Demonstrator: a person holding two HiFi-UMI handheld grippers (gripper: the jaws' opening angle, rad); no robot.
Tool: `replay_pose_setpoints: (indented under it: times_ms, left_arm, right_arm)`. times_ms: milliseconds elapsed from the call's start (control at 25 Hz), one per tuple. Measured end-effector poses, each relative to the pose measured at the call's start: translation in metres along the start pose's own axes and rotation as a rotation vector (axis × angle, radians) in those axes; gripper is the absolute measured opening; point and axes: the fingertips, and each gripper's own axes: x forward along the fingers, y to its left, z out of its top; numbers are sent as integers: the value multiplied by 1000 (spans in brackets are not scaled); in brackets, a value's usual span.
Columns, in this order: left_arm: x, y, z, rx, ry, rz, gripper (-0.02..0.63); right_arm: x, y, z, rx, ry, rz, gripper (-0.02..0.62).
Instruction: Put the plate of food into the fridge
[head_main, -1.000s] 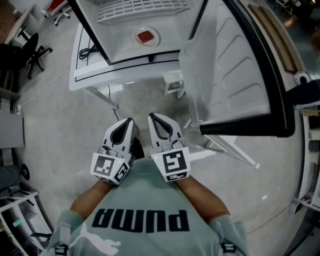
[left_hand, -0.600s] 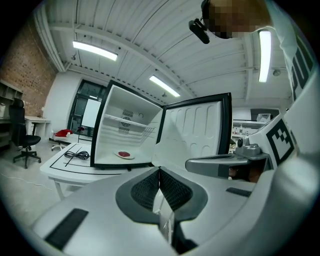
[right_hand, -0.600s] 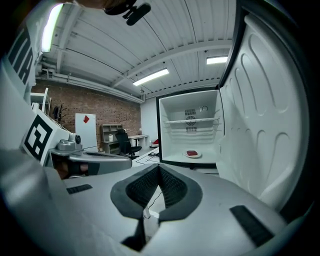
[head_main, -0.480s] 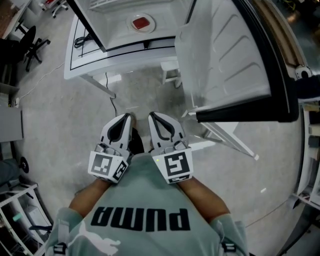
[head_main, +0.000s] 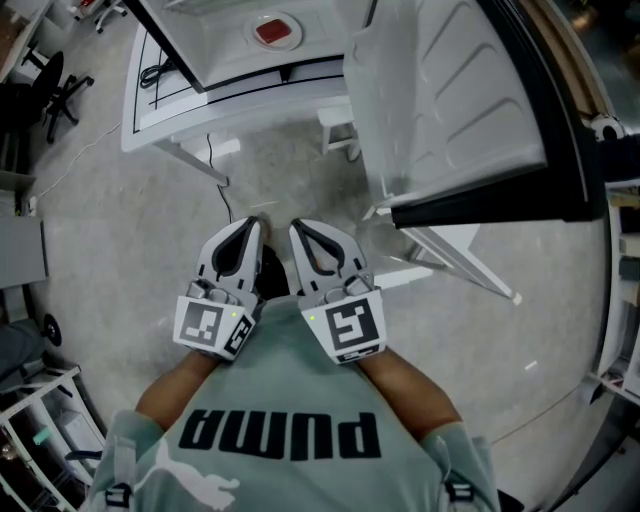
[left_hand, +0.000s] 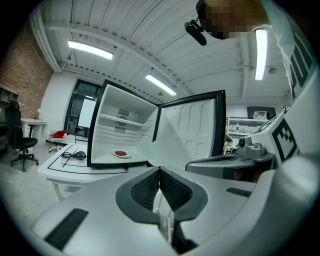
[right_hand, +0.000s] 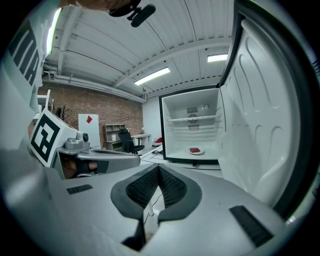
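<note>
A white plate with red food (head_main: 276, 31) lies on the floor of the open white fridge (head_main: 225, 40), which stands on a white table (head_main: 165, 125). The same plate (left_hand: 120, 154) shows far ahead in the left gripper view, and the plate (right_hand: 195, 150) again in the right gripper view. My left gripper (head_main: 257, 224) and right gripper (head_main: 297, 229) hang side by side close to my chest, well short of the fridge. Both are shut and empty, as the left gripper (left_hand: 159, 173) and right gripper (right_hand: 159, 171) show in their own views.
The fridge door (head_main: 450, 110) stands wide open at the right, its black edge (head_main: 500, 210) overhanging the floor. A black cable (head_main: 150, 72) lies on the table beside the fridge. A black office chair (head_main: 55, 90) stands at the left. Metal shelving (head_main: 40, 430) sits at bottom left.
In the head view the fridge, table and plate have slid toward the top edge, so they lie farther from me. Both grippers stay shut, side by side at my chest.
</note>
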Motion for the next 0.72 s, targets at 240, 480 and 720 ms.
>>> replay_pose_setpoints:
  times_ms: [240,480,720]
  left_arm:
    - [-2,5,0,2,-2,-12,5]
    - [-3,9,5,11,-12,-27,5]
    - [-4,15,8,22,-14,-38,5]
  right_arm:
    - [2,5,3,4,-10,-7,5]
    - [3,6,7,-3,-19,-24,5]
    - [8,9,11,-5,-27,-32,5]
